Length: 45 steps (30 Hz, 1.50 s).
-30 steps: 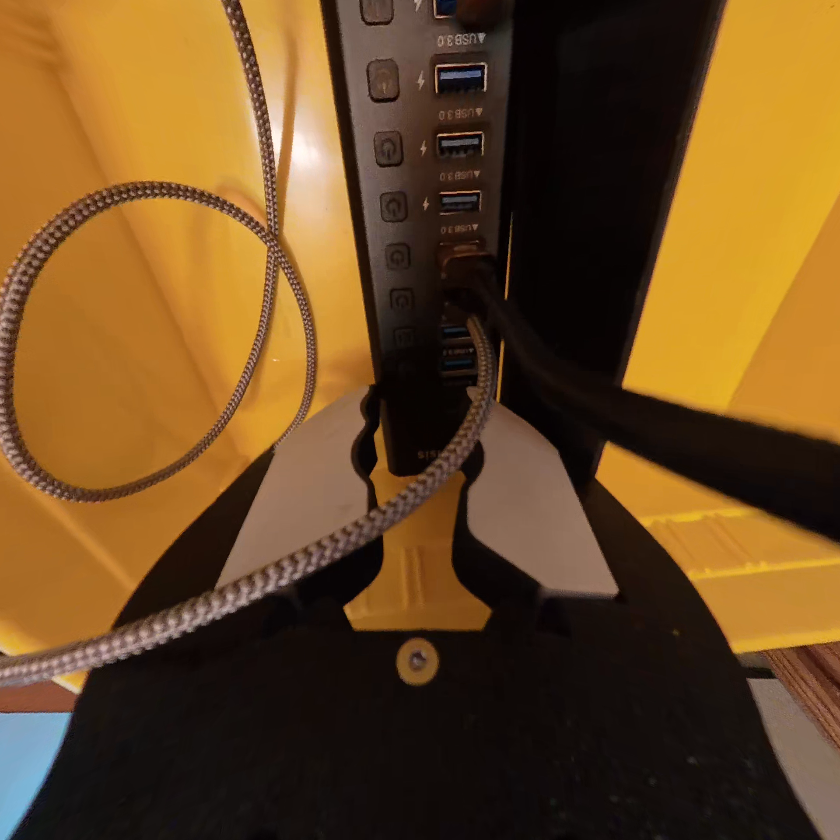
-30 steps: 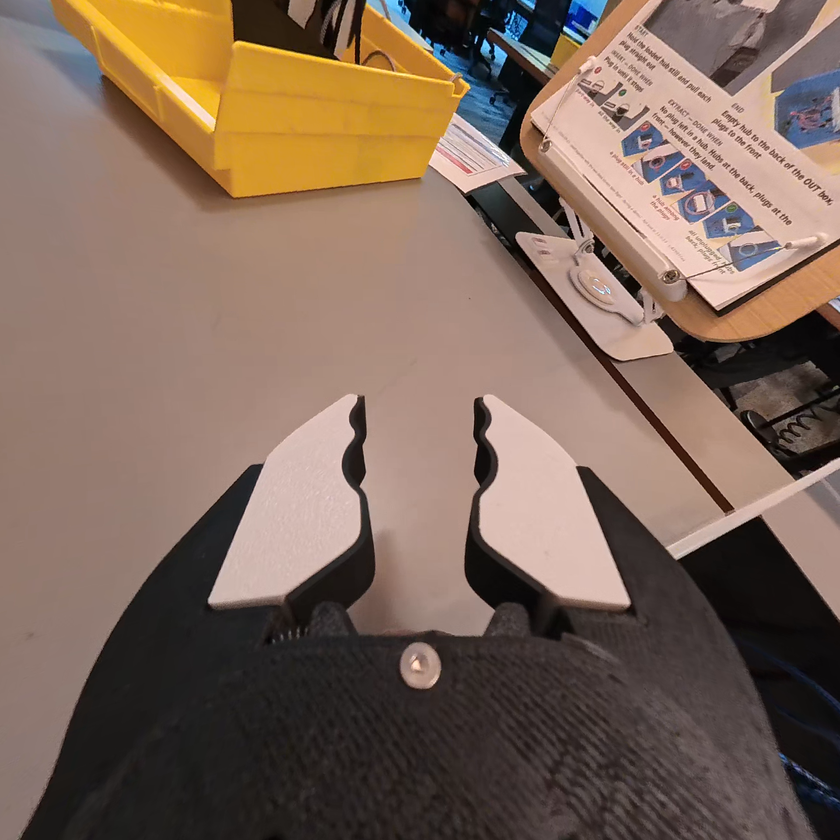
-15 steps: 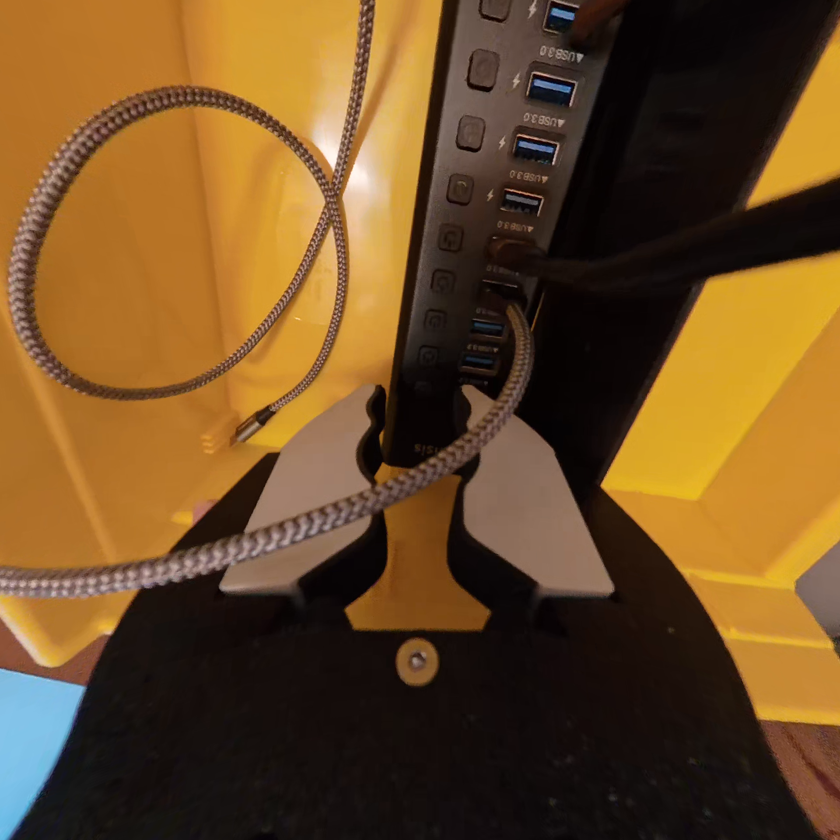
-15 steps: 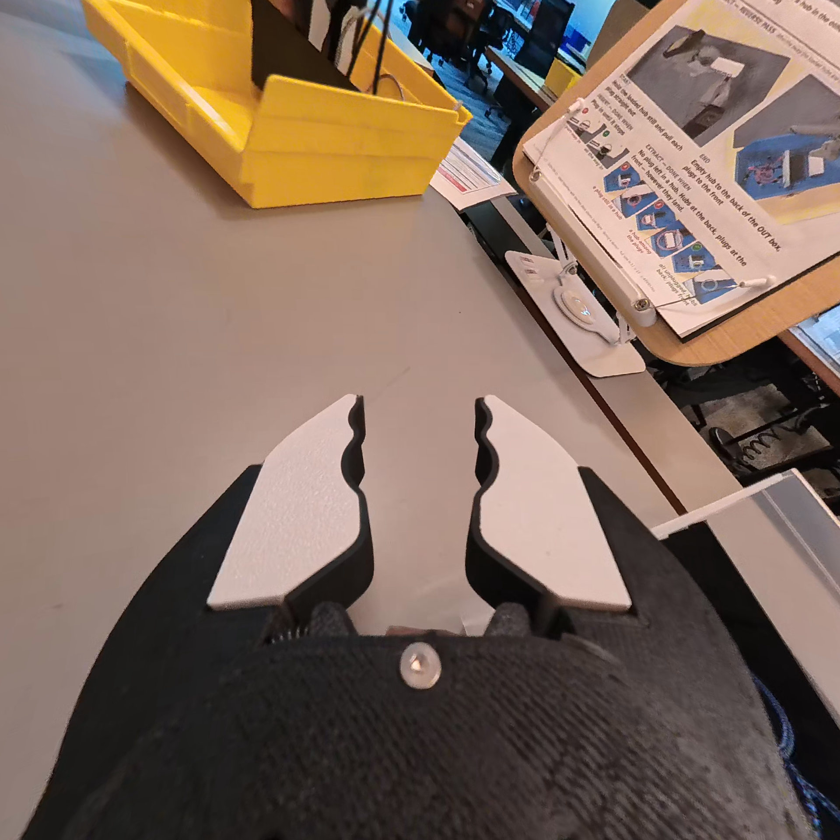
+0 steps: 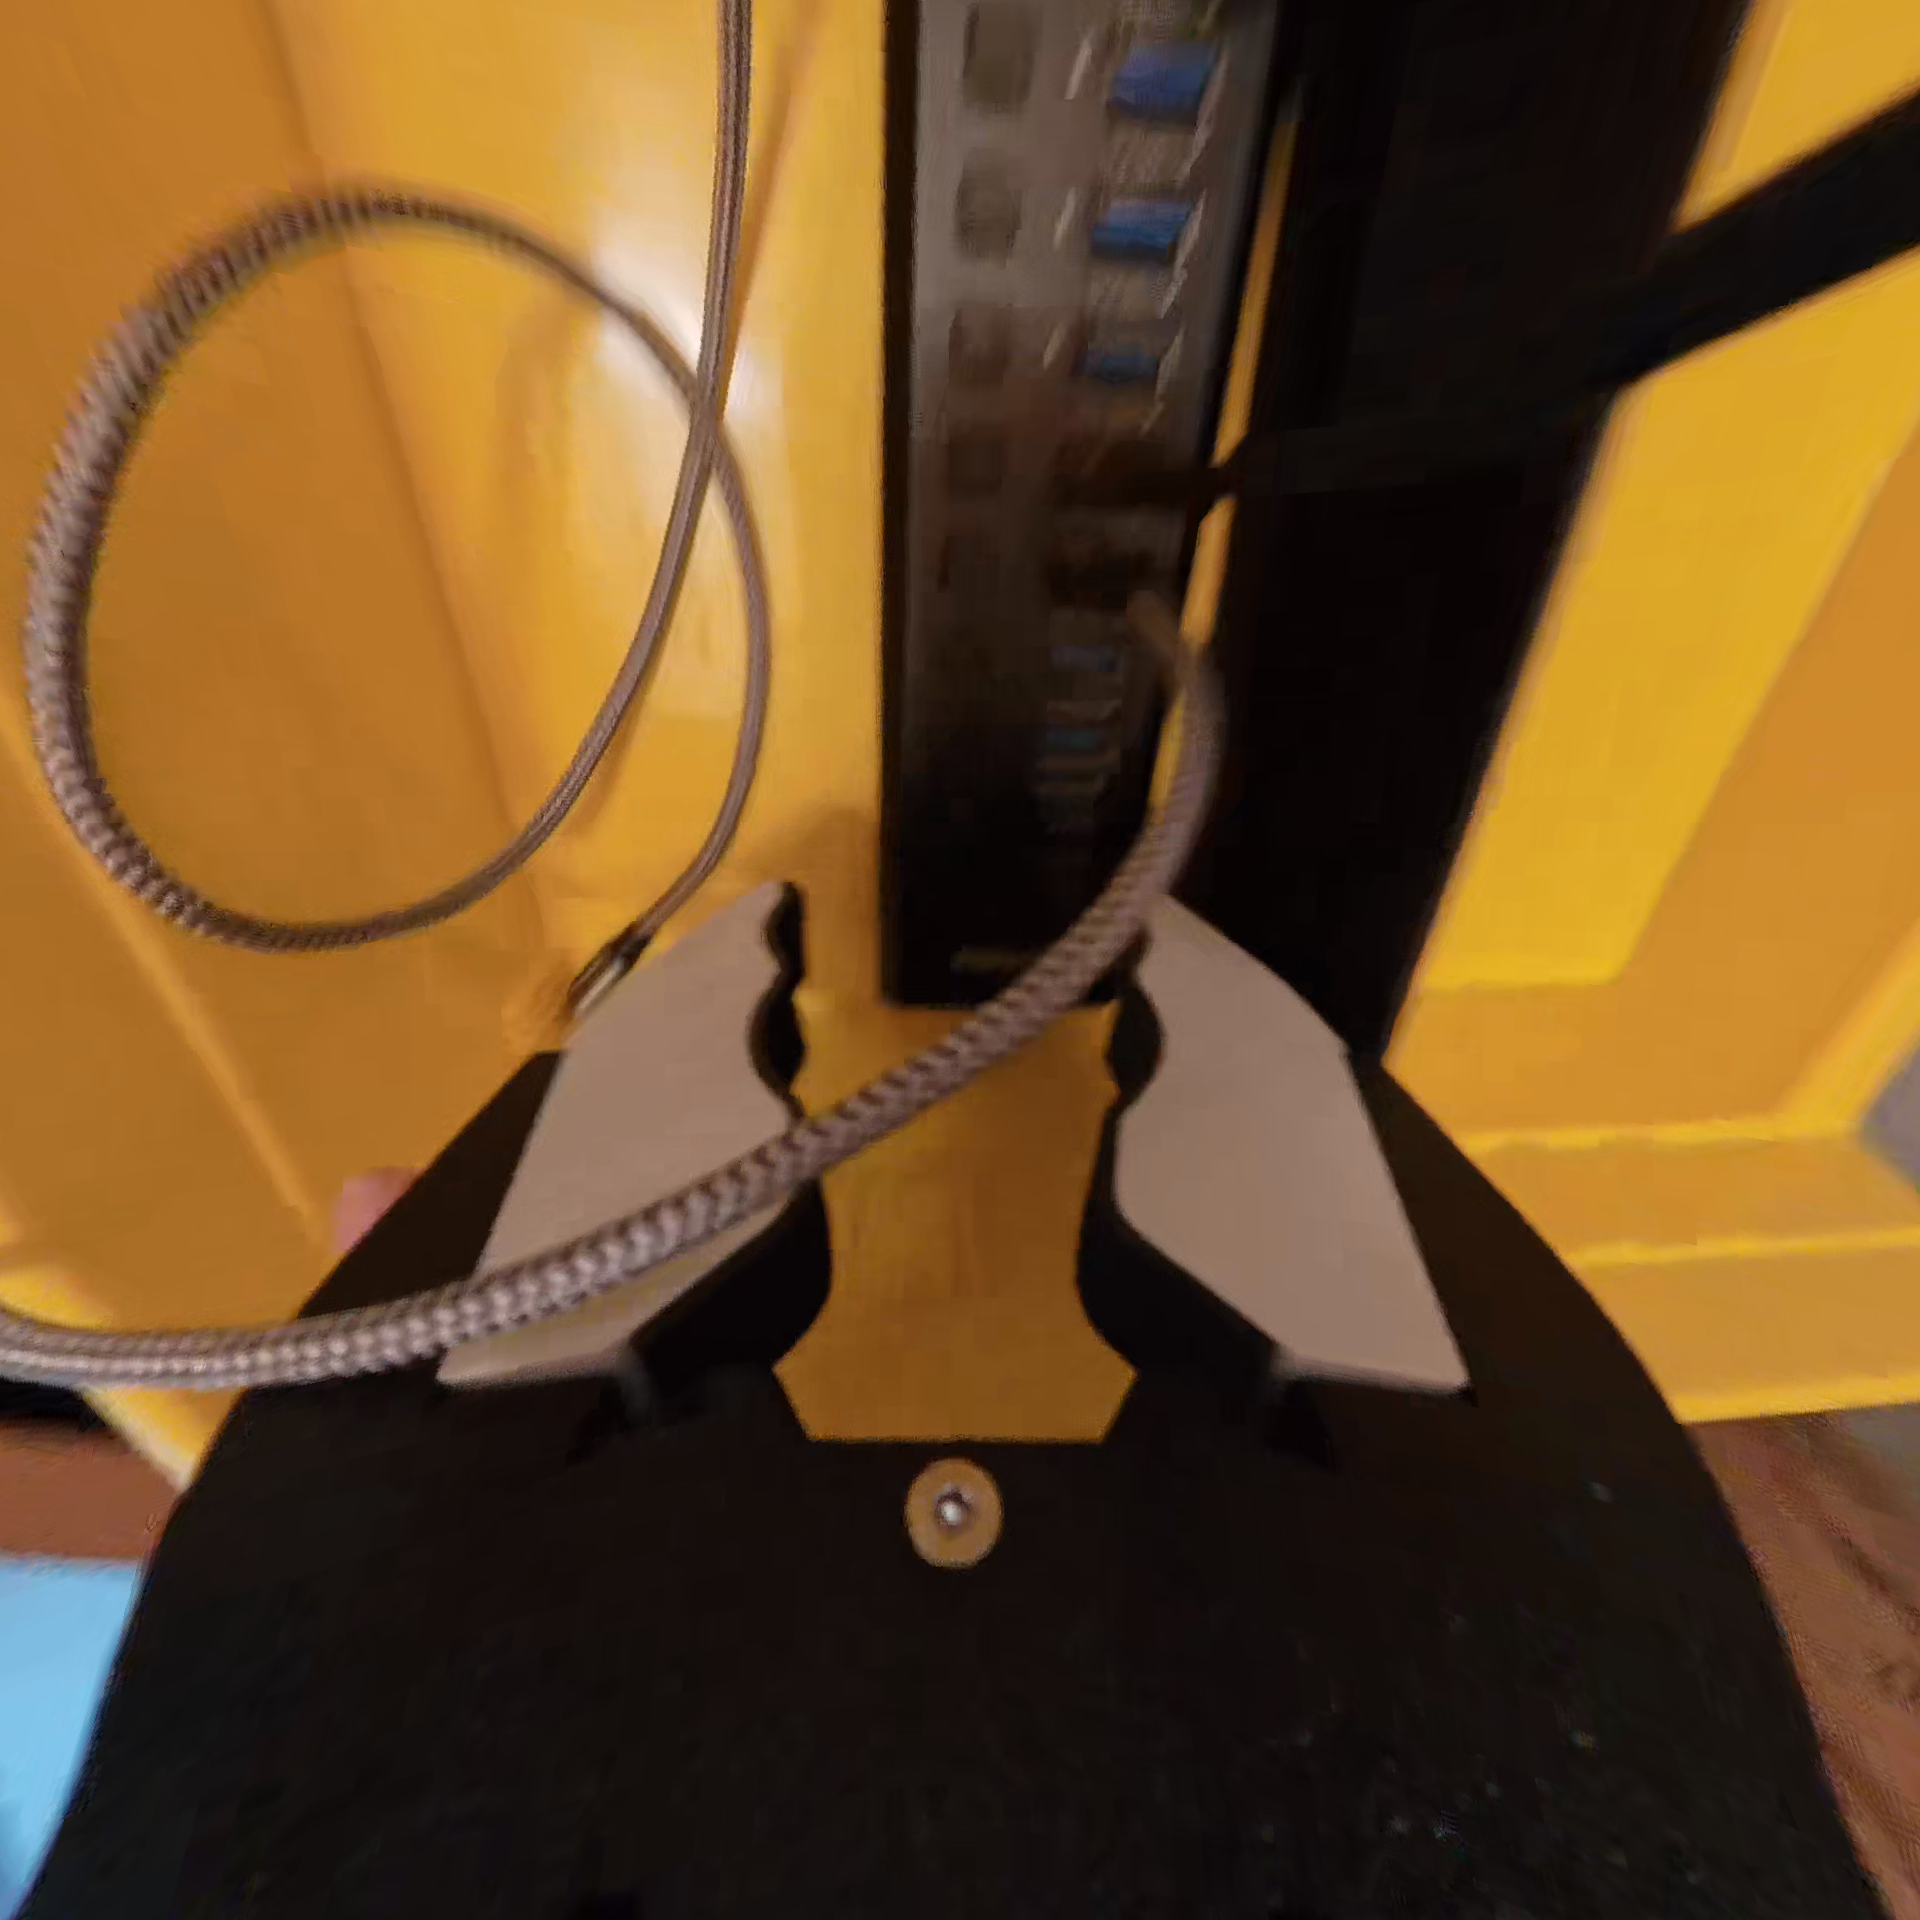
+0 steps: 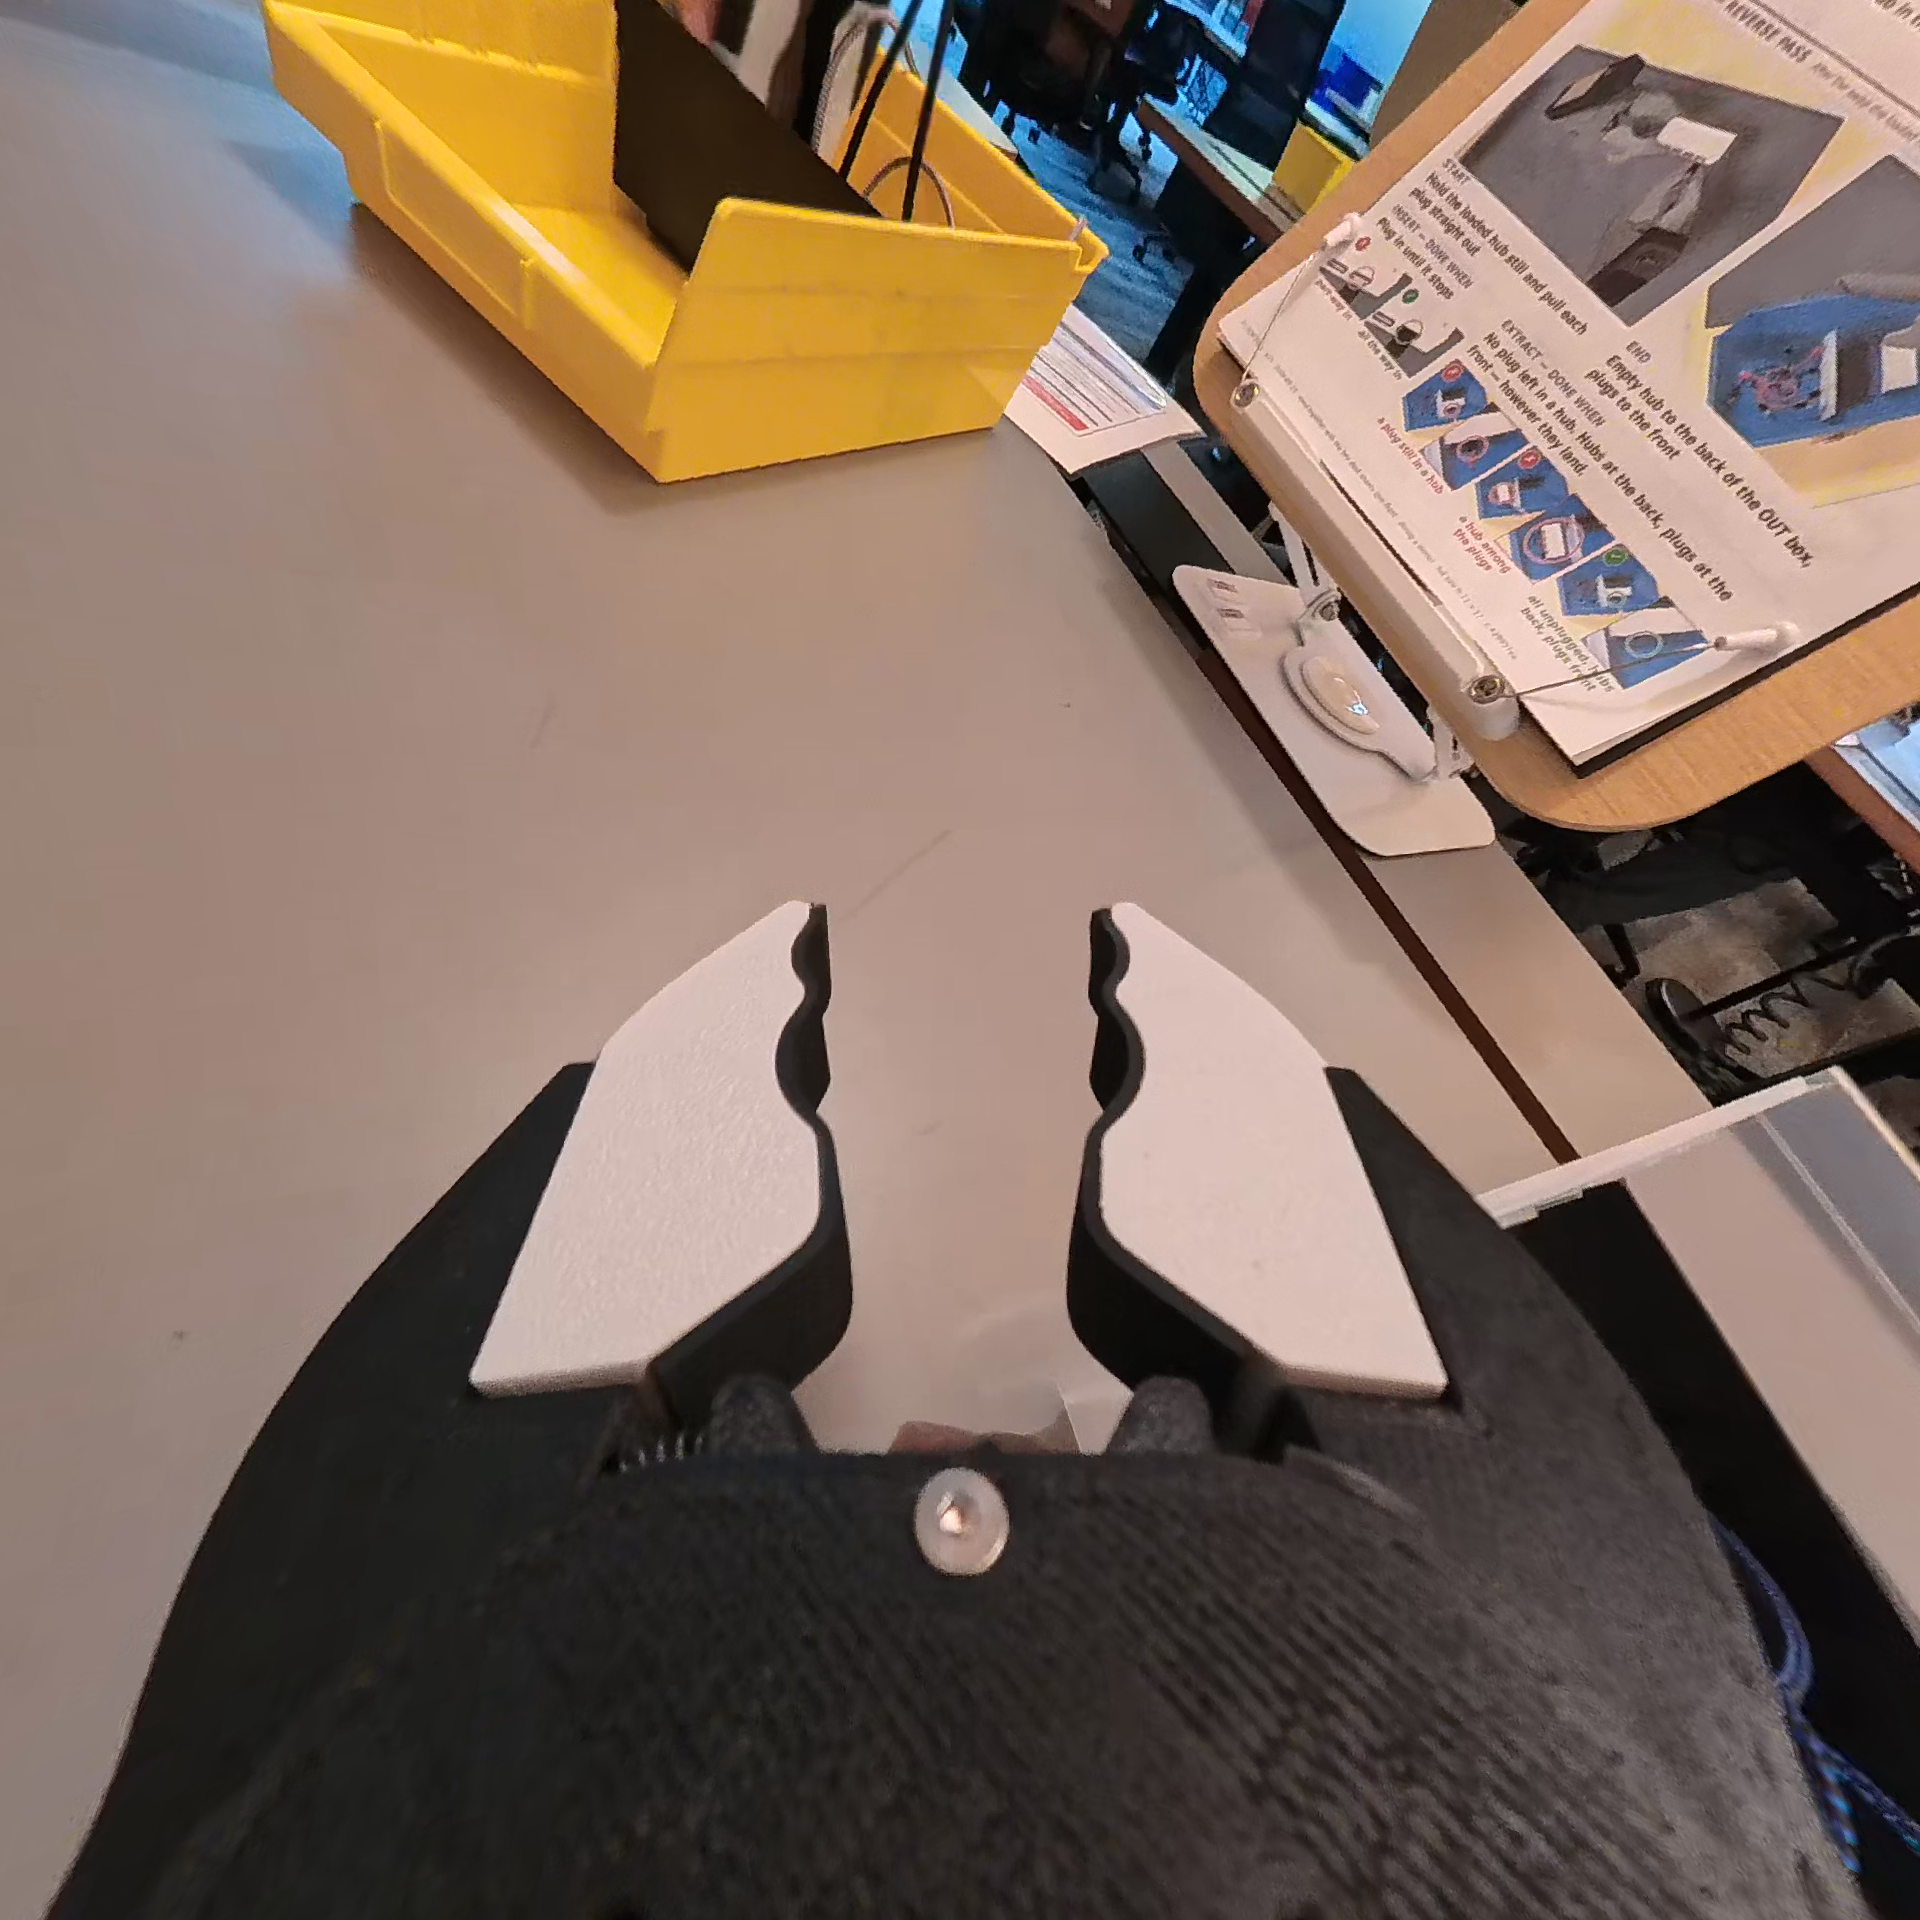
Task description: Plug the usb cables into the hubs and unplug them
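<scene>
In the left wrist view a black USB hub (image 5: 997, 520) stands on end inside a yellow bin (image 5: 364, 520). A grey braided cable (image 5: 935, 1070) is plugged into one of its ports and drapes over my left finger (image 5: 665, 1122); its other end forms a loop (image 5: 62, 644) ending in a metal plug (image 5: 613, 961). A black cable (image 5: 1766, 260) leaves a port above it to the right. My left gripper (image 5: 971, 914) is open, its tips either side of the hub's lower end without pressing it. My right gripper (image 6: 958, 914) is open and empty above the grey table (image 6: 416, 727).
A tall black panel (image 5: 1403, 520) stands right of the hub. In the right wrist view the yellow bin (image 6: 831, 343) sits far ahead with the black panel (image 6: 707, 177) in it. An instruction sheet on a wooden board (image 6: 1610, 364) and its white stand (image 6: 1340, 696) are at the right table edge. My hands' fingertips stand some 50 centimetres from each other.
My left jaws were shut on the hub's lower end and have now spread apart, letting it go. The black cable swung upward to the right. My right gripper drifted slightly, still open.
</scene>
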### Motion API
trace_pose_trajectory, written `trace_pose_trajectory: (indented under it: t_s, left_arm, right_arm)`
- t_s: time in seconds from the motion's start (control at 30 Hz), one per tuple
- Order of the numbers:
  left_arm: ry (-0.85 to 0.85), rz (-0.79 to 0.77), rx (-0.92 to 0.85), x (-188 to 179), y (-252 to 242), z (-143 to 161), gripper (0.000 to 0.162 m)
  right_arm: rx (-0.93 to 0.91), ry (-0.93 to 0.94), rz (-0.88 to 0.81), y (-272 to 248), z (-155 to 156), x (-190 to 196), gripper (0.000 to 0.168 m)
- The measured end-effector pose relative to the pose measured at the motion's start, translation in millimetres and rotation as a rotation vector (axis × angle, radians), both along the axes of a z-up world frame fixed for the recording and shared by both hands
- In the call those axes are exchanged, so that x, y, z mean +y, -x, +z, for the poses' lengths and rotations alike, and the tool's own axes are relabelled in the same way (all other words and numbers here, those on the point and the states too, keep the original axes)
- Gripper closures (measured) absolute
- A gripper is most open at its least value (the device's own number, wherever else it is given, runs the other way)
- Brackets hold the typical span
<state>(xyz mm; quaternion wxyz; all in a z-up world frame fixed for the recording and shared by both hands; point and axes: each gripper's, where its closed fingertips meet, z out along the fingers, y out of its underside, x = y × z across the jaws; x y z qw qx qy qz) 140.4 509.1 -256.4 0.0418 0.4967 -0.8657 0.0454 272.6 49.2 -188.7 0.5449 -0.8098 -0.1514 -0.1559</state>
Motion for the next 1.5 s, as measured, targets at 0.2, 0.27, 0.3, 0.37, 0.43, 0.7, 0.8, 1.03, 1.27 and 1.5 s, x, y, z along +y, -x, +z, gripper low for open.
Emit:
trace_pose_trajectory:
  t_s: [0.2, 0.27, 0.3, 0.37, 0.43, 0.7, 0.8, 1.03, 1.27, 1.5]
  left_arm:
    - [-0.066, -0.117, 0.136, 0, 11, -15, 0.095]
    - [-0.086, -0.089, 0.193, 1, 13, -21, 0.090]
    - [-0.107, -0.080, 0.216, 3, 14, -23, 0.084]
    - [-0.141, -0.079, 0.246, 4, 15, -25, 0.082]
    - [-0.165, -0.101, 0.249, 4, 14, -25, 0.083]
    - [-0.097, -0.101, 0.212, -7, 20, -21, 0.108]
    - [-0.155, -0.110, 0.170, 1, 15, -19, 0.108]
    - [-0.200, 0.056, -0.008, 15, -5, 18, 0.109]
    - [-0.236, 0.070, -0.395, 8, -39, 118, 0.162]
    - [-0.318, 0.005, -0.154, 14, 1, 65, 0.141]
  right_arm:
    - [0.021, 0.032, 0.003, -3, -12, 0, 0.119]
    - [0.023, 0.044, 0.003, -4, -16, 2, 0.119]
    - [0.023, 0.049, 0.003, -5, -18, 2, 0.119]
    - [0.024, 0.054, -0.001, -6, -20, 2, 0.119]
    - [0.021, 0.056, -0.002, -6, -21, 2, 0.119]
    - [-0.009, 0.051, -0.008, -5, -15, 2, 0.119]
    - [-0.022, 0.030, -0.015, -5, -5, -1, 0.119]
    - [-0.052, -0.007, -0.031, -6, 13, -9, 0.119]
    - [-0.071, -0.034, -0.017, 0, 25, -9, 0.119]
    - [-0.109, -0.017, -0.008, 6, 29, -13, 0.119]
